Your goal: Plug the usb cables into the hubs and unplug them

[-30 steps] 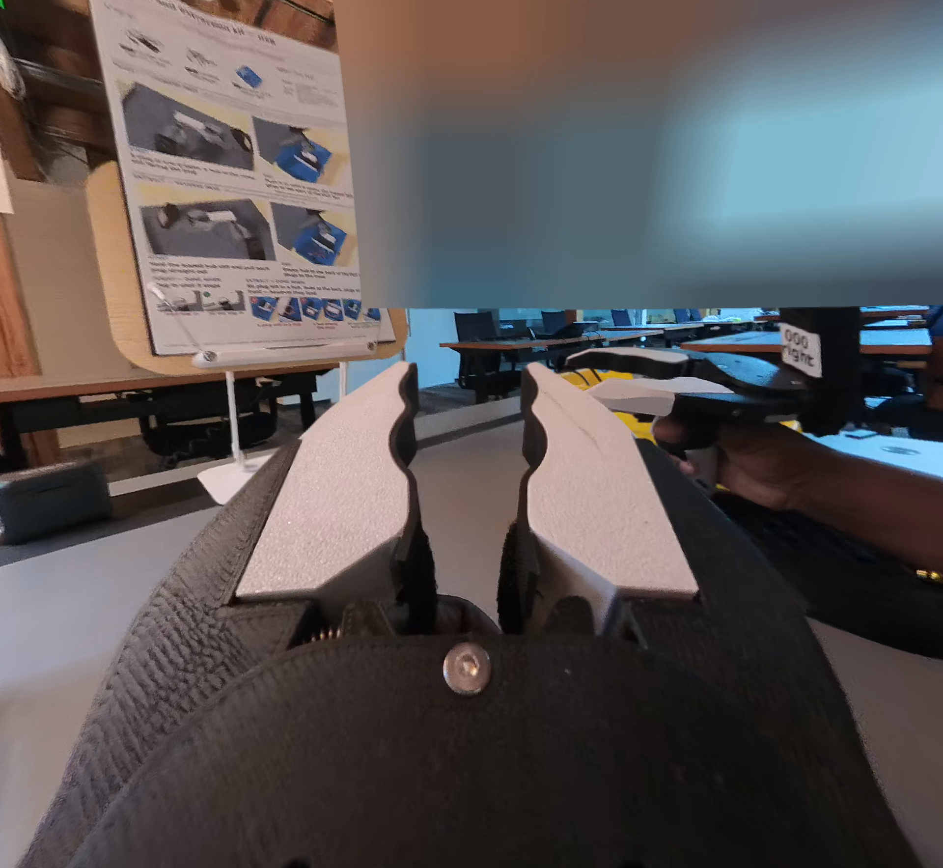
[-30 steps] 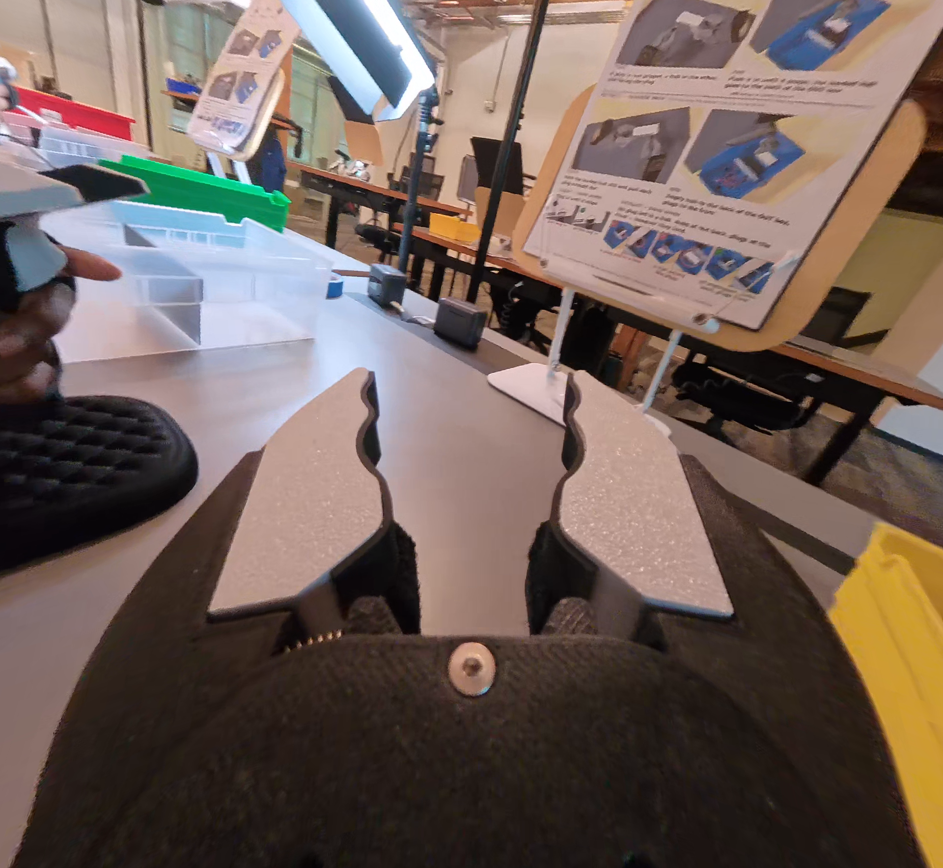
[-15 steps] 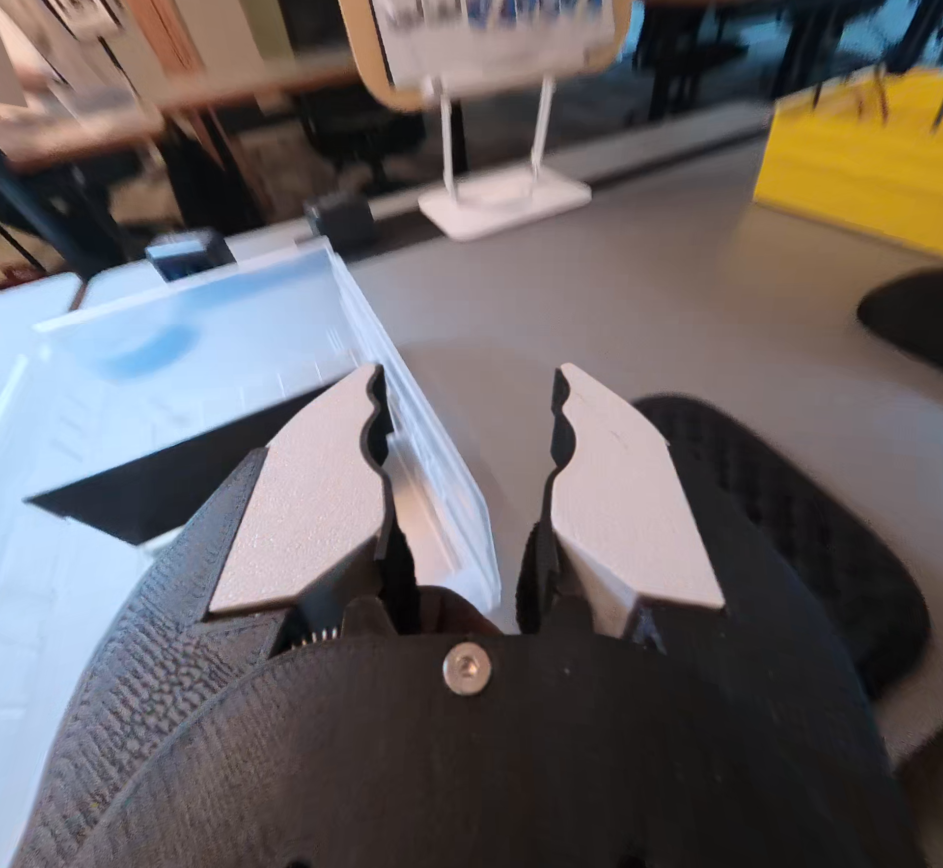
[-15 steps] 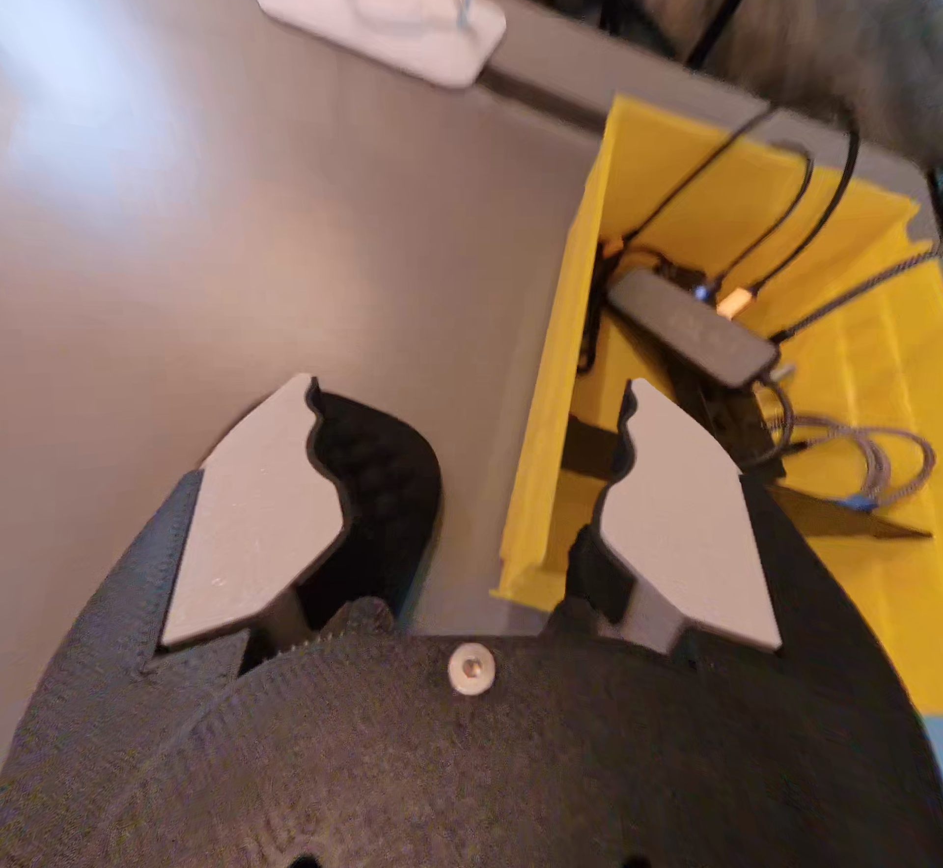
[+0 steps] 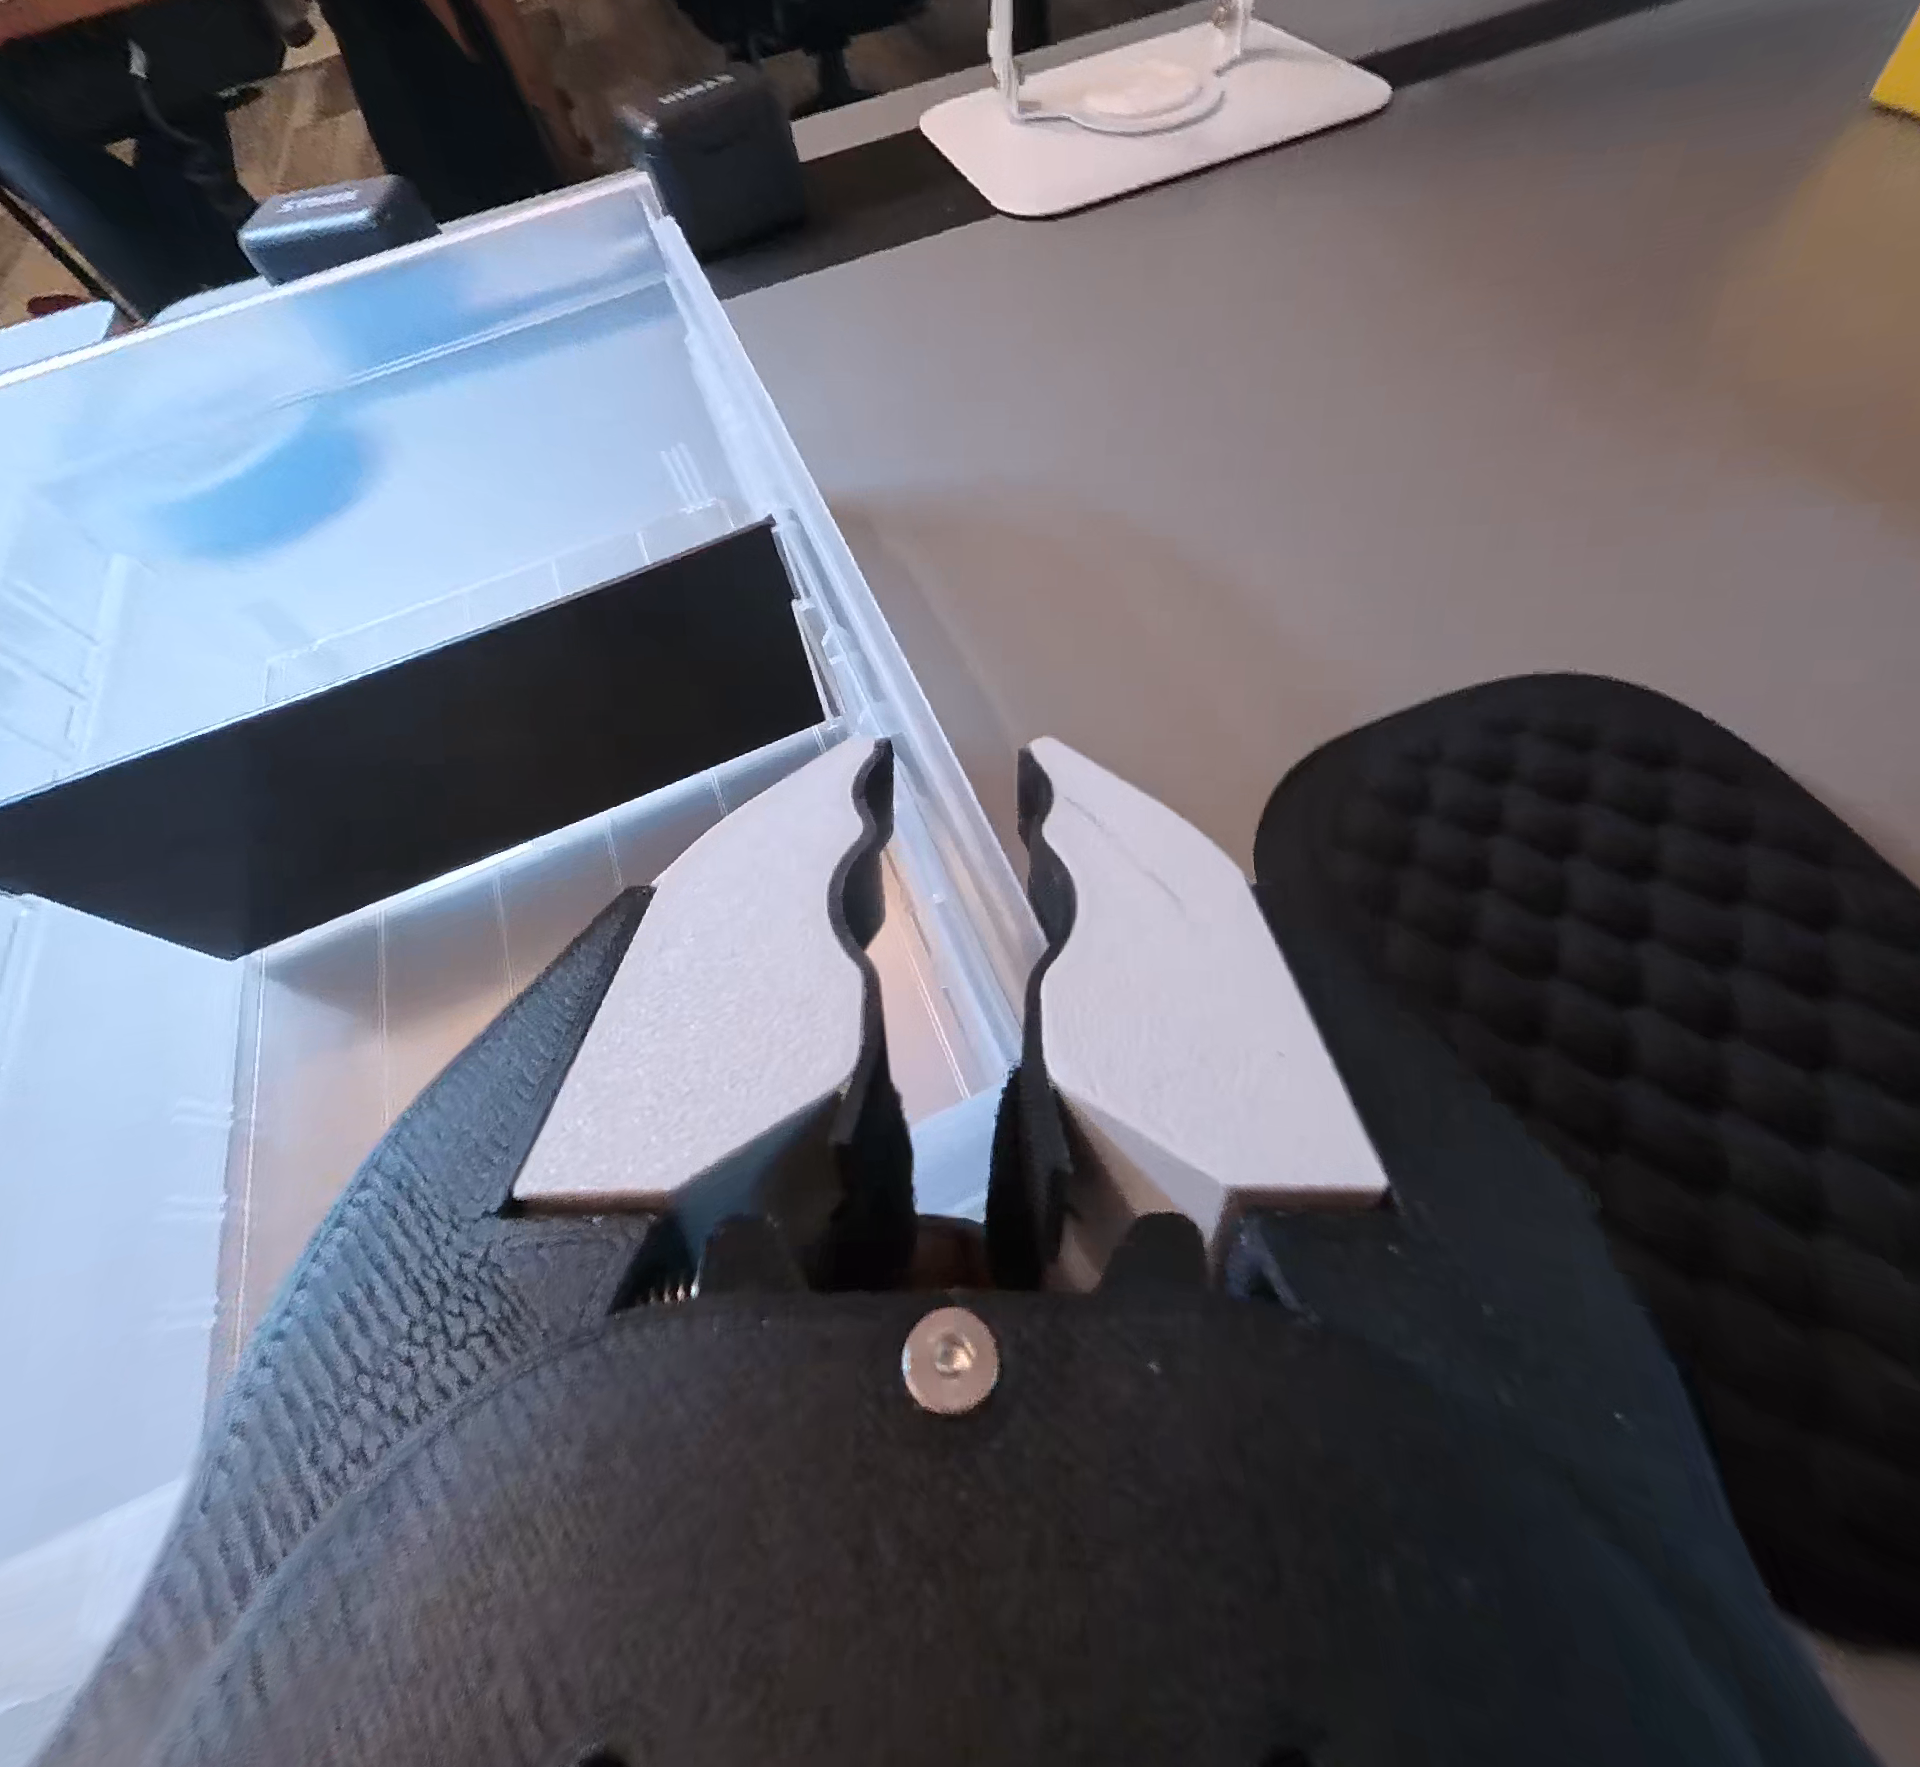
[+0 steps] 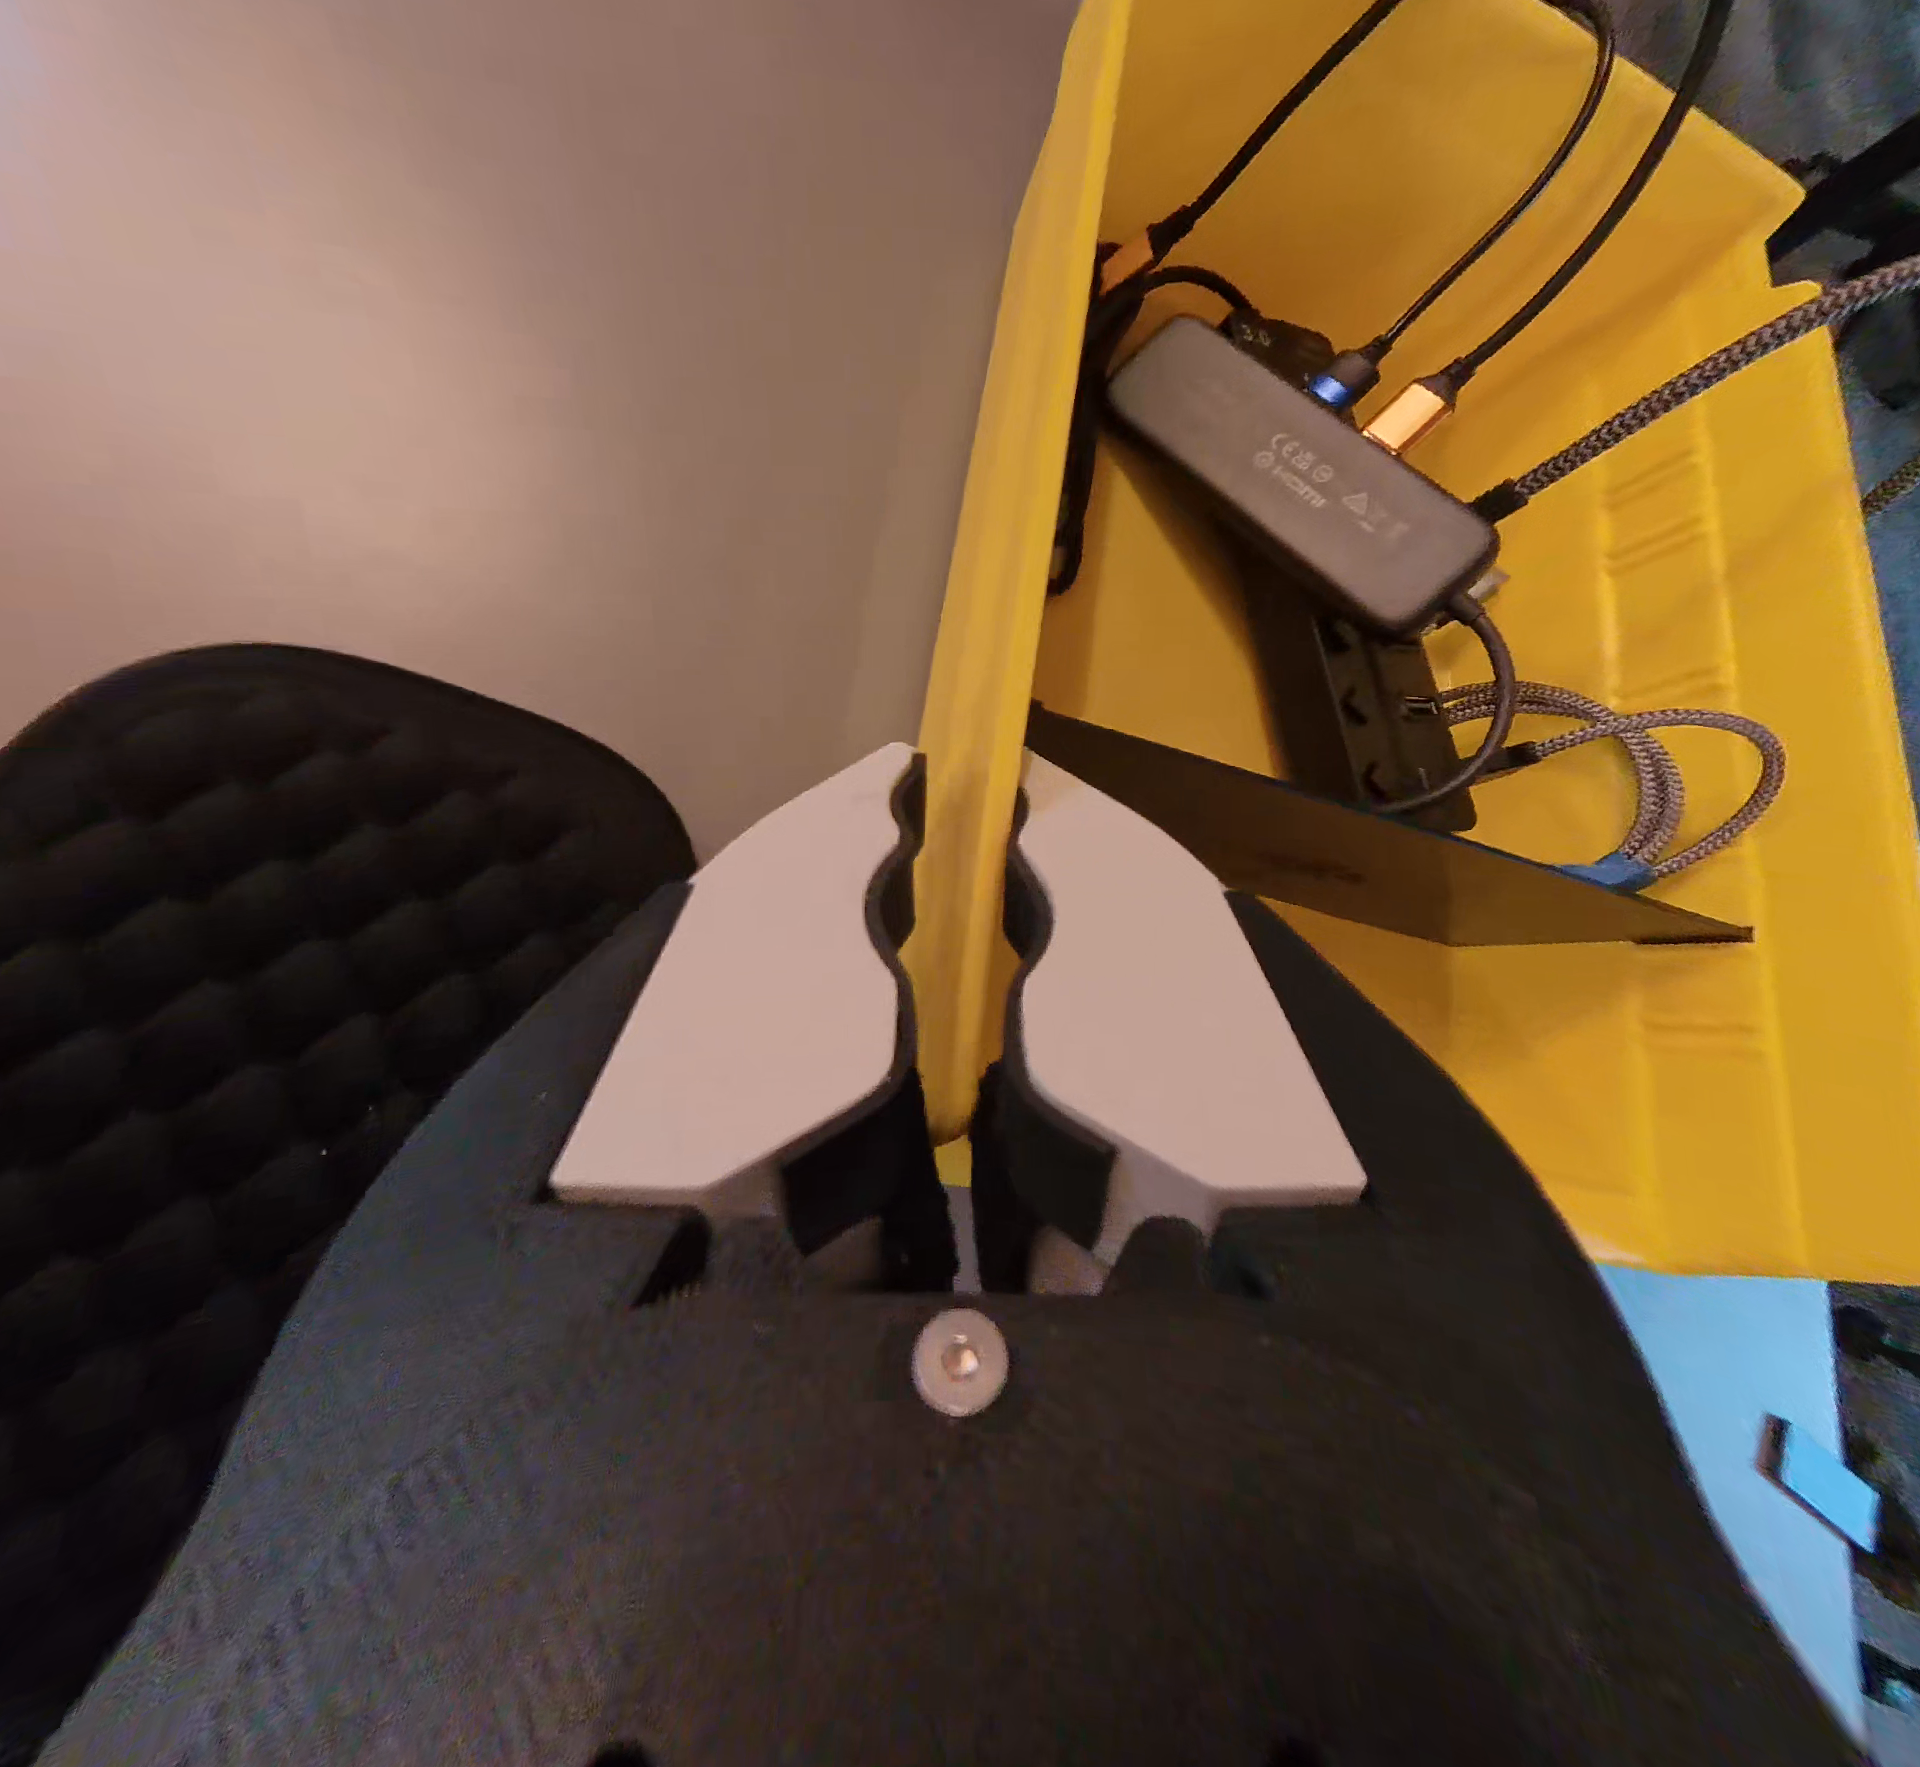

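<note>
In the right wrist view a yellow bin (image 6: 1049,367) holds a grey USB hub (image 6: 1299,470) with black cables (image 6: 1351,44) plugged in by a blue-lit plug (image 6: 1340,382) and a gold plug (image 6: 1408,413). A black hub (image 6: 1371,730) lies under it, beside a coiled braided cable (image 6: 1621,751). My right gripper (image 6: 966,782) is shut on the yellow bin's left wall. In the left wrist view my left gripper (image 5: 956,782) is shut on the right wall of a clear plastic bin (image 5: 758,512).
Black dividers stand in the clear bin (image 5: 416,751) and the yellow bin (image 6: 1351,876). A black textured pad (image 5: 1621,990) lies on the grey table between the bins and also shows in the right wrist view (image 6: 260,886). A white stand base (image 5: 1153,128) and two small black boxes (image 5: 717,159) sit at the far edge. Across from one pair of fingers to the other is roughly 55 centimeters.
Both grippers tipped down from looking across the room. The left moved onto the clear bin's wall and the right onto the yellow bin's wall, and both closed on them.
</note>
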`<action>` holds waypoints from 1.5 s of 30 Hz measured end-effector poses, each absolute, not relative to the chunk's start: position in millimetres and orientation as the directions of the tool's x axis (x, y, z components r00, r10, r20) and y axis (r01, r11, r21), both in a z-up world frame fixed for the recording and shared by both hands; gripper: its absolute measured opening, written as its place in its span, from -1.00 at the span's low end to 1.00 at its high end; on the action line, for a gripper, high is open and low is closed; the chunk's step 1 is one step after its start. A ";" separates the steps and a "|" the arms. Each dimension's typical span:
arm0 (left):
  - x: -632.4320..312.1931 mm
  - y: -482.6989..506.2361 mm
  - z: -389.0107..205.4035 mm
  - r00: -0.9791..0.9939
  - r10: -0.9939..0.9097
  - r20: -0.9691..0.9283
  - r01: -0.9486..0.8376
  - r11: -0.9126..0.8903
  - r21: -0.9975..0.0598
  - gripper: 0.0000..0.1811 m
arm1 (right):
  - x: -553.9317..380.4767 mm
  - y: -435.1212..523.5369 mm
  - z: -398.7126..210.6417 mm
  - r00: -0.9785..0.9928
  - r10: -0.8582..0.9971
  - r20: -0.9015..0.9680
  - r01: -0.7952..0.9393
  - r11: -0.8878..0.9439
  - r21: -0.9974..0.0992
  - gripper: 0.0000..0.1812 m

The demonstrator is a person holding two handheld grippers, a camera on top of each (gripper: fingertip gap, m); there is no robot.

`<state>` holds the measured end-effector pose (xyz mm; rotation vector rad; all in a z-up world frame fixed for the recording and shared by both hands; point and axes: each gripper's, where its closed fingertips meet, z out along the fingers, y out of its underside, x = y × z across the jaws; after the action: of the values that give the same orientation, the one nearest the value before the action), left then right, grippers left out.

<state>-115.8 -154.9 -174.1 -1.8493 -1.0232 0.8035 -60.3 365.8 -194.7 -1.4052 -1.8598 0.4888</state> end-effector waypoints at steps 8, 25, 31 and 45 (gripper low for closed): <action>-133.9 -146.6 -174.3 0.377 0.925 -0.047 0.343 -0.186 -0.921 -0.76 | -85.0 334.2 -194.0 -0.168 0.944 0.285 0.634 0.325 -0.702 -0.88; -142.1 -141.8 -174.5 0.379 0.925 -0.019 0.321 -0.150 -0.935 -0.71 | -157.3 211.9 -188.0 -0.373 0.893 0.251 0.530 0.427 -0.733 -0.82; -145.2 -135.3 -175.7 0.413 0.911 -0.006 0.327 -0.154 -0.932 -0.62 | -167.9 140.5 -187.5 -0.455 0.861 0.227 0.480 0.452 -0.752 -0.74; -111.1 -285.3 -114.1 0.048 0.999 -0.024 0.063 -0.027 -0.998 -0.37 | -173.6 10.0 -185.3 -0.644 0.725 0.244 0.346 0.560 -0.753 -0.70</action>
<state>-111.1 -285.3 -114.1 -1.2970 -1.2086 1.1627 -173.6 10.0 -185.3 -0.8571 -2.2539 0.9234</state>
